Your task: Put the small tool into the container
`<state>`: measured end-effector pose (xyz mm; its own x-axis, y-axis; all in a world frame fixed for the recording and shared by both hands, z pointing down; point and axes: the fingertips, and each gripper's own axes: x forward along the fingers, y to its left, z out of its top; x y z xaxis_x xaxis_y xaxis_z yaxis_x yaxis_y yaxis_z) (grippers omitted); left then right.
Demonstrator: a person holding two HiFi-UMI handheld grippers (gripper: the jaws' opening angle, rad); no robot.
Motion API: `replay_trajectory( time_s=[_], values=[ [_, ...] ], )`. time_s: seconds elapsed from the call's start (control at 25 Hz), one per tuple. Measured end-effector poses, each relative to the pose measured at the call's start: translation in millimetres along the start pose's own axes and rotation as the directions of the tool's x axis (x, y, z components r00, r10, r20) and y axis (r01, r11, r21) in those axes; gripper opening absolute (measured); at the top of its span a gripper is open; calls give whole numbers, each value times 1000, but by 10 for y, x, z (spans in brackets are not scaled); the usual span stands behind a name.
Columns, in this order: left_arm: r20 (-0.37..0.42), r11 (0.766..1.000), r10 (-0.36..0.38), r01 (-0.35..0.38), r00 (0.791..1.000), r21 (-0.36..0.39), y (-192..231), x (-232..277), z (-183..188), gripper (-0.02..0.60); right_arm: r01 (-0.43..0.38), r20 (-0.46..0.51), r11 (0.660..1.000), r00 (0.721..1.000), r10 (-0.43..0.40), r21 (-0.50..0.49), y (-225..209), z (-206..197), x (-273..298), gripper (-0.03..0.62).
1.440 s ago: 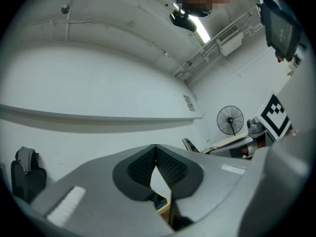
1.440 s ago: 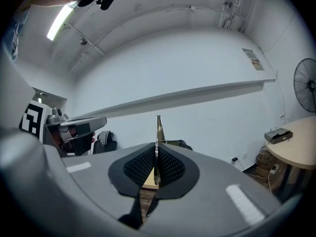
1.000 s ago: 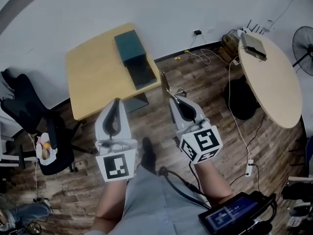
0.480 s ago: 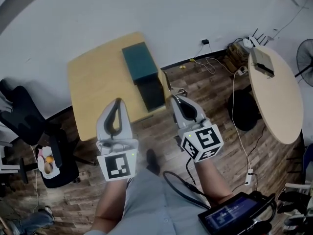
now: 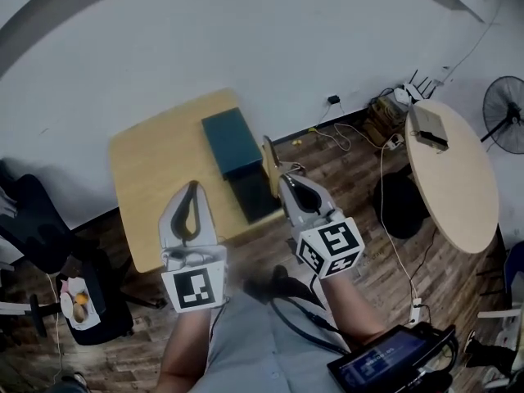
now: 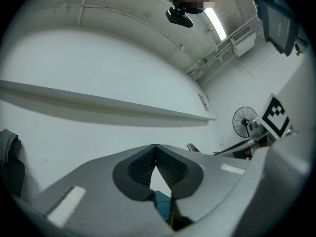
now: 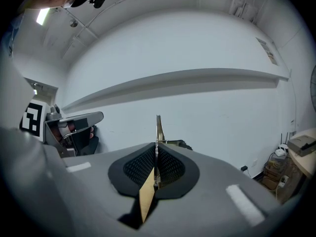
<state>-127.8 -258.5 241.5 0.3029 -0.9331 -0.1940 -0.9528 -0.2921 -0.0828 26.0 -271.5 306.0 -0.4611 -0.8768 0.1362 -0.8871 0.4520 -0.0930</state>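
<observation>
A dark teal container point(image 5: 232, 141) lies on the small wooden table point(image 5: 155, 166), with a darker open half point(image 5: 253, 196) reaching the table's near edge. My right gripper point(image 5: 286, 179) is shut on the small tool point(image 5: 269, 153), a thin flat blade that sticks up past its tips toward the container's right side. In the right gripper view the tool point(image 7: 157, 126) stands clamped edge-on between the pads point(image 7: 169, 165). My left gripper point(image 5: 192, 188) hovers over the table's near part, shut and empty. In the left gripper view its pads point(image 6: 139, 163) meet, with a teal sliver point(image 6: 161, 202) below.
A long oval table point(image 5: 452, 178) with a flat device stands at the right, a fan point(image 5: 503, 113) beyond it. A black bag point(image 5: 400, 205) and cables lie on the wood floor. A black chair point(image 5: 37, 229) is at the left. A screen unit point(image 5: 385, 363) hangs near my right arm.
The table and container have come nearer to both grippers, and the left gripper now hangs over the tabletop. The right gripper has kept the tool throughout.
</observation>
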Motion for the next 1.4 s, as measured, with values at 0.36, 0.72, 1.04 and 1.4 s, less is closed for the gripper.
replay_trajectory(
  time_s=[0.36,0.72,1.04,1.4],
  values=[
    [-10,999,23,-22,1000,33,5,323,-62,11,-40,-30,999,999,41,18,-235,-118,297,6],
    [-100,997,71,-67,992,44,86,619,-414,11,-88,-161,991,982,103,97,-474,-638,738,6],
    [-203,994,111,-106,973,38,117,700,-843,11,-80,-314,976,939,142,201,-617,-1327,919,6],
    [-282,995,103,-98,954,31,-52,788,-1246,11,-37,-440,913,868,232,407,-714,-1992,925,5]
  ],
)
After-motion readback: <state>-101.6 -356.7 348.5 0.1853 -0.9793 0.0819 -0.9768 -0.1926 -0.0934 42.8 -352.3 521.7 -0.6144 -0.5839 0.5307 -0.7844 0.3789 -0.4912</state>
